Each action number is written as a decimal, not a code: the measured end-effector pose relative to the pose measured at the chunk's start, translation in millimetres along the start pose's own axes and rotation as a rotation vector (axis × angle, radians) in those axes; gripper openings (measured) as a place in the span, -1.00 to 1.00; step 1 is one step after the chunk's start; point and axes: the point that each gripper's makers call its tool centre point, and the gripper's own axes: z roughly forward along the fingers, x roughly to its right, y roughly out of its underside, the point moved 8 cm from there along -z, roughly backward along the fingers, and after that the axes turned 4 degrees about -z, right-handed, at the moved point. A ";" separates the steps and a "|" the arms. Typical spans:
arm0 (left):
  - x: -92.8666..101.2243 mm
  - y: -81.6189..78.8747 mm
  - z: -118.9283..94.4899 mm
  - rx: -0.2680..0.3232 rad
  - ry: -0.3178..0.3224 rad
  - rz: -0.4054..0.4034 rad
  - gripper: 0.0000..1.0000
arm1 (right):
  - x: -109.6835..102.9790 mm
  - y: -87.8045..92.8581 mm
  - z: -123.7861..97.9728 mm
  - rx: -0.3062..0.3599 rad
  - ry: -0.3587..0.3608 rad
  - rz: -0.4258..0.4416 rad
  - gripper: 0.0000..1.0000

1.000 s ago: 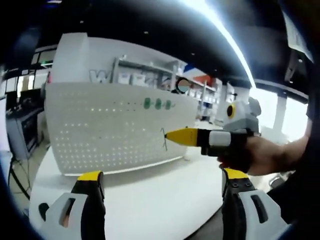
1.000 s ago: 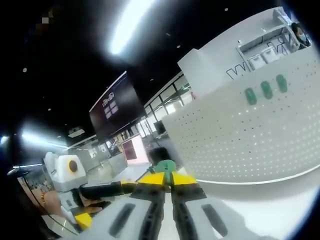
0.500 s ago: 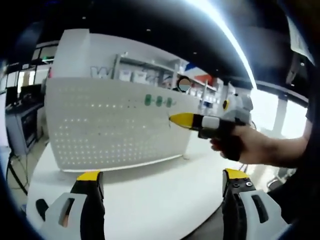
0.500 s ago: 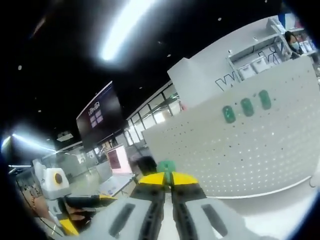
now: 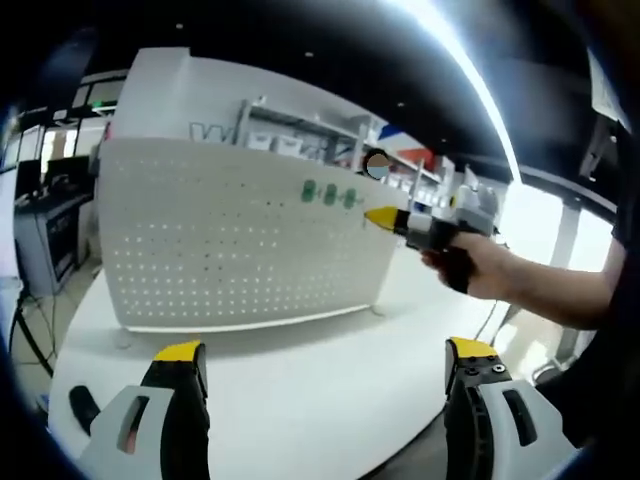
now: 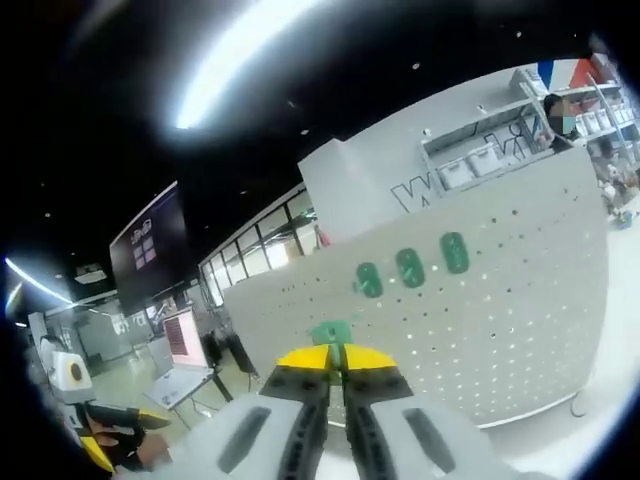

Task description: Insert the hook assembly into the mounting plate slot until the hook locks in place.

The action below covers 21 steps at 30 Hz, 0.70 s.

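Right gripper (image 6: 335, 358), jaws clamped on the green hook assembly (image 6: 331, 332), has advanced toward the pegboard (image 6: 480, 300), nearing 3 mounted hooks (image 6: 410, 267); left gripper (image 5: 325, 385) jaws apart, empty.

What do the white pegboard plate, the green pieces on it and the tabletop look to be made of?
The pegboard plate looks like thin painted sheet metal or plastic, matte white, with light shining through its regular holes. The three green pieces look like moulded plastic, smooth and slightly glossy. The right gripper, jaws shut, holds a similar green hook piece. The tabletop looks like smooth white laminate, though that is uncertain.
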 end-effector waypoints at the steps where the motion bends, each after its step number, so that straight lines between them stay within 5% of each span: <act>1: -1.0 0.0 -0.1 -0.001 -0.003 -0.003 1.00 | 4.3 -2.6 0.5 0.006 0.011 -0.002 -0.98; 21: -19.1 0.4 -2.3 -0.010 -0.040 -0.032 0.89 | 84.3 -47.7 20.7 0.124 0.215 -0.006 -0.98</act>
